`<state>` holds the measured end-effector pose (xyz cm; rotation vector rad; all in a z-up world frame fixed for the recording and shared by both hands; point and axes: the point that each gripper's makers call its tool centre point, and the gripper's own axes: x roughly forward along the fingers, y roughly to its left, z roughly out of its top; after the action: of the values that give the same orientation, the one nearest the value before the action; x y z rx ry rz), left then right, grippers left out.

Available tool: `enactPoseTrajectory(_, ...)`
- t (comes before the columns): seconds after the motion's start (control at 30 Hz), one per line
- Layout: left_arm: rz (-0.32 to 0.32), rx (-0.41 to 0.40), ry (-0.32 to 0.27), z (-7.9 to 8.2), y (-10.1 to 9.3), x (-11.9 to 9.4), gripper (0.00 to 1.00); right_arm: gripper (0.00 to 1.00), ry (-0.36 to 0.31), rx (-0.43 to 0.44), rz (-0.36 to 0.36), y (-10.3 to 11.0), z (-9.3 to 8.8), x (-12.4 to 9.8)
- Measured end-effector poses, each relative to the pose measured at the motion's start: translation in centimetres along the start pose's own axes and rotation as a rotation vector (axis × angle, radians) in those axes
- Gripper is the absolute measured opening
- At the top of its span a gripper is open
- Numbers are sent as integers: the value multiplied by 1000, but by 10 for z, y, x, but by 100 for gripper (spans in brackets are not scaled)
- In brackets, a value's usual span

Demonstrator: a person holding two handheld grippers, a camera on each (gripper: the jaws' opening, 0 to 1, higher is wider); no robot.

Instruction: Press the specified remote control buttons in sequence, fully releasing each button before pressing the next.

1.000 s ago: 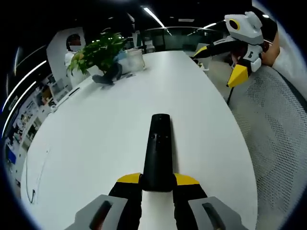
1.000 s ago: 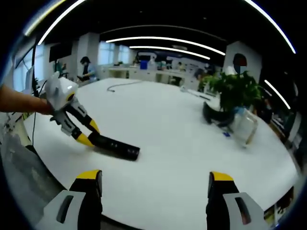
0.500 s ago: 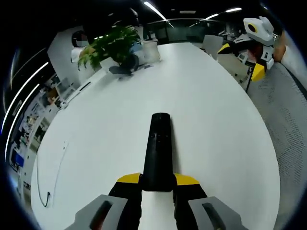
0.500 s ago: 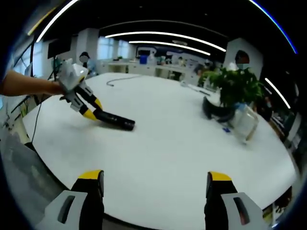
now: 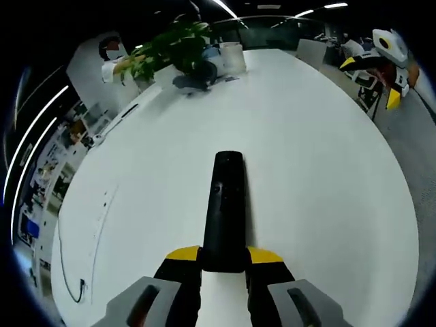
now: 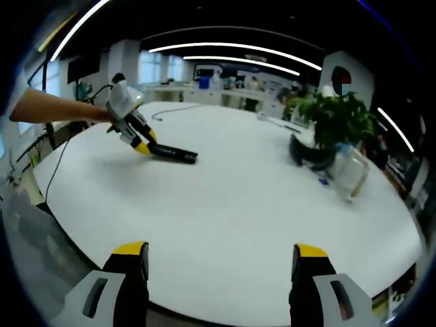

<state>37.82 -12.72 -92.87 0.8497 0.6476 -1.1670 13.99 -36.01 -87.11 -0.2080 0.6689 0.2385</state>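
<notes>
- The landmark here is the black remote control point(image 5: 224, 208), a long slim bar. In the left gripper view it runs straight away from the camera over the white desk point(image 5: 320, 170).
- To the left of the remote, near the desk edge, a thin dark cable point(image 5: 68, 262) lies on the surface, well apart from it.
- The left claw point(image 5: 224, 254) is closed on the near end of the remote, one yellow tip on each side. I judge this grip leaves the button face turned up and free, so that the other tool can reach it.
- Beyond the far end of the remote, a potted plant point(image 5: 178, 46) and a clear container point(image 5: 231, 57) stand at the far part of the desk, well apart from it.
- Far to the right of the remote, off the desk edge, the right claw point(image 5: 390, 76) shows small. It is well apart from the buttons, so I think no press is happening now.
- In the right gripper view the remote point(image 6: 173, 152) sits at the left, with the left claw point(image 6: 144, 146) at its end and a person's arm point(image 6: 58, 109) behind it.
- At the bottom of this view the right claw point(image 6: 216, 257) stands wide open and holds nothing; the desk point(image 6: 238, 197) lies between it and the remote.
- The next move probably needs this claw to come close with one tip aimed at a button.
</notes>
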Motion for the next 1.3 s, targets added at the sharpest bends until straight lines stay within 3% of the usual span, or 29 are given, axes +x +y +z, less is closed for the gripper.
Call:
enactPoseTrajectory(0.2, 6, 17, 35, 1, 16, 6, 23, 84, -2, 1, 5, 0, 0, 0)
enactPoseTrajectory(0.43, -16, 12, 83, -12, 28, 17, 24, 83, -1, 11, 0, -1, 0, -1)
enactPoseTrajectory(0.47, -38, 23, 54, -5, 26, 17, 24, 83, -2, 12, 0, -1, 0, -1)
enactPoseTrajectory(0.57, -20, 19, 74, -9, 36, 18, 24, 82, 2, 10, 2, -1, -1, 0)
enactPoseTrajectory(0.8, -50, 8, 60, -7, 33, 19, 25, 81, 5, 11, 1, -1, -1, 0)
enactPoseTrajectory(0.83, -1, -16, 51, -6, 37, 19, 26, 81, 6, 10, 2, -1, -1, 0)
enactPoseTrajectory(0.97, 32, 24, 37, -7, 34, 20, 28, 81, 1, 12, -1, -1, 0, 0)
enactPoseTrajectory(1.13, 164, -99, 10, -10, 48, 14, 40, 82, -7, 14, -4, -2, 2, -1)
enactPoseTrajectory(1.23, 239, -196, -12, -15, 55, 7, 56, 83, -14, 15, -4, -2, 3, -1)
enactPoseTrajectory(1.27, 305, -226, -26, -17, 60, 2, 64, 83, -15, 14, -5, -2, 3, -1)
enactPoseTrajectory(1.3, 320, -211, -27, -19, 61, -1, 70, 83, -12, 14, -4, -1, 2, -1)
